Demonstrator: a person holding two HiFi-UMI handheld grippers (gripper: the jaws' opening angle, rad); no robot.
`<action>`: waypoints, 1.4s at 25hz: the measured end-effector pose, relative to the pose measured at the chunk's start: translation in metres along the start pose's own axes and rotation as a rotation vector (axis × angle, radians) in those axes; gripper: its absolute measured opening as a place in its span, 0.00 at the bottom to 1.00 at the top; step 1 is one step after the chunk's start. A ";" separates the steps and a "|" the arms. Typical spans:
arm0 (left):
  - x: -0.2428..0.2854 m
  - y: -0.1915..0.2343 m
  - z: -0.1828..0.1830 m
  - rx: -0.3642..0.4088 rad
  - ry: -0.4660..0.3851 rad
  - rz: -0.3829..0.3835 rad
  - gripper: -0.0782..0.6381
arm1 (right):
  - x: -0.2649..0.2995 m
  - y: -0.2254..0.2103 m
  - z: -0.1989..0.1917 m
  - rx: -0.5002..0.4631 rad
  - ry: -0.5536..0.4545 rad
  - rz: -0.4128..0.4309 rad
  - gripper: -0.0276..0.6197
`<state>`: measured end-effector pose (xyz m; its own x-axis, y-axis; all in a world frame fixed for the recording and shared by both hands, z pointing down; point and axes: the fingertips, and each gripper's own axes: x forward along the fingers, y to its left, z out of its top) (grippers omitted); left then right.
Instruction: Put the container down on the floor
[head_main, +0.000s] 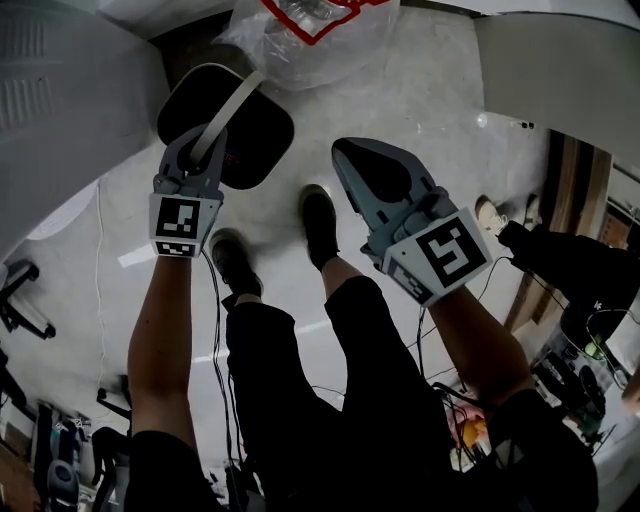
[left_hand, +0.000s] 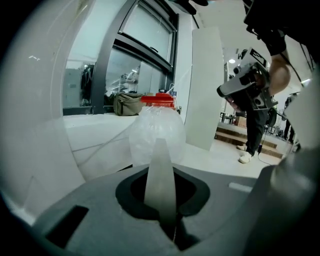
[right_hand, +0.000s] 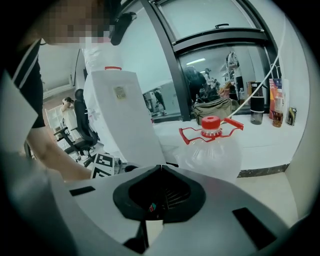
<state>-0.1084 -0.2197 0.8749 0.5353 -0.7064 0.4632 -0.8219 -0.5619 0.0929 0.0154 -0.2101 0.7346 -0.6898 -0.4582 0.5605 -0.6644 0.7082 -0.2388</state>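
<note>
You are standing over a pale floor with a clear water jug with a red cap and red carry loop in front of you. Your left hand-held gripper is reaching toward the jug and pinching the white handle of the container, a dark, rounded thing seen from above. In the left gripper view, the left hand-held gripper is squeezing its jaws narrow on that handle, which is rising between them as a pale strip with the jug right behind it. The container is hanging or sitting just on your side of the jug, below the gripper. From overhead you cannot tell whether its base is touching the floor. Your right hand-held gripper is hovering on the near right of the jug, well clear of the container. In its own view, the right hand-held gripper is showing its jaws pressed together with nothing between them. There the jug is standing ahead and slightly right, with a white panel leaning to the jug's left. Your shoes are planted on the near side of the jug, between your two arms.
</note>
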 end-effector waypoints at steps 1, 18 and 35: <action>0.002 0.002 0.000 0.003 -0.004 -0.002 0.15 | 0.001 0.000 -0.002 -0.001 0.002 0.001 0.05; -0.005 0.012 -0.032 -0.012 0.038 0.062 0.15 | 0.015 0.002 -0.019 0.047 0.005 0.010 0.05; -0.053 0.009 -0.034 0.018 0.192 0.197 0.34 | -0.011 0.043 -0.007 0.032 0.013 0.104 0.05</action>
<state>-0.1502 -0.1727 0.8813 0.3170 -0.7095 0.6294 -0.9022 -0.4302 -0.0304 -0.0036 -0.1711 0.7235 -0.7522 -0.3760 0.5411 -0.5983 0.7339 -0.3218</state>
